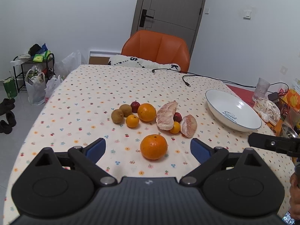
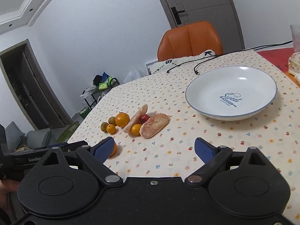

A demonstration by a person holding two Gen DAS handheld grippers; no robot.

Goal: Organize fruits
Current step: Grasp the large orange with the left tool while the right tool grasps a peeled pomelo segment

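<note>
An orange (image 1: 153, 146) lies on the dotted tablecloth between the spread blue pads of my left gripper (image 1: 148, 148), which is open and not touching it. Behind it sits a cluster: another orange (image 1: 146, 112), two brown kiwis (image 1: 117, 115), small tangerines (image 1: 132, 121), red fruits (image 1: 135, 106) and two peeled pomelo pieces (image 1: 166, 118). The white bowl (image 1: 221, 101) stands empty at the right. My right gripper (image 2: 154, 148) is open over bare cloth; the near orange (image 2: 113, 149) peeks out behind its left pad. The bowl (image 2: 206, 86) is ahead to the right, the pomelo piece (image 2: 155, 124) ahead to the left.
An orange chair (image 1: 156, 48) with a white cushion stands at the table's far side. Black cables (image 1: 204, 76) run across the back of the table. A glass (image 1: 261, 90) and wrapped packages crowd the right edge. Bags and a rack stand on the floor at the left.
</note>
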